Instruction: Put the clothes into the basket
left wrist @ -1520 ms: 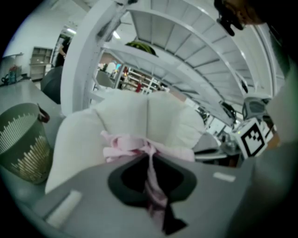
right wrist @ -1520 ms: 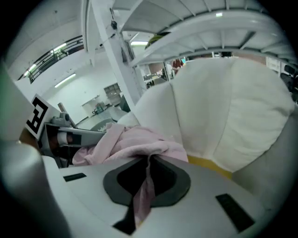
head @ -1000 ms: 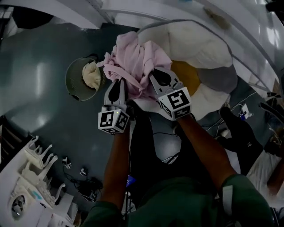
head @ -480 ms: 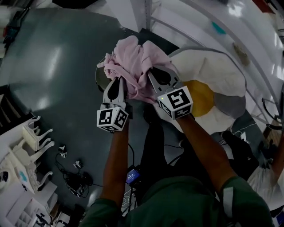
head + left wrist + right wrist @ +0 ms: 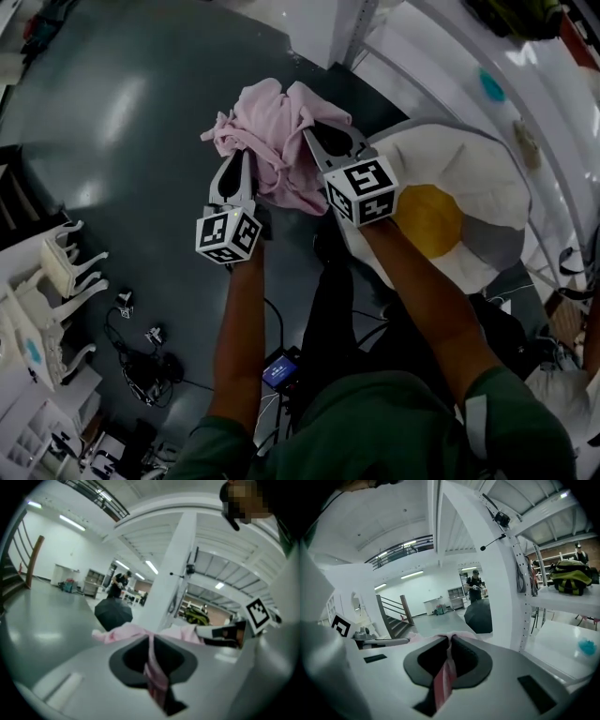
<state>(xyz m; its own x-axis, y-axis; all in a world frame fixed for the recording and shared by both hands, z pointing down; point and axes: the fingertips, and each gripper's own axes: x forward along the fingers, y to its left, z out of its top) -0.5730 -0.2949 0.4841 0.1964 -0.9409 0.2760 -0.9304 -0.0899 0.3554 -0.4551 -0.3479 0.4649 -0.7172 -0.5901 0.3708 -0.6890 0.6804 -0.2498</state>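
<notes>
The garment [image 5: 277, 141] is bunched above the floor [image 5: 122, 141] and pinched between two claws held close side by side. The left claw [image 5: 236, 167] grips its left side and the right claw [image 5: 314, 139] its right, with cloth running down between each pair of jaws. A cushion [image 5: 469, 178] lies below and to the right of the right claw, and a post [image 5: 349, 28] stands behind it. Chairs [image 5: 61, 281] sit at the far left, with cables [image 5: 141, 361] on the floor near them. In the right gripper view a bag [image 5: 569, 576] rests on a shelf [image 5: 562, 599] right of the post. A staircase [image 5: 393, 616] lies to the left, and a rounded thing [image 5: 480, 616], perhaps an open umbrella, stands ahead beyond the garment.
</notes>
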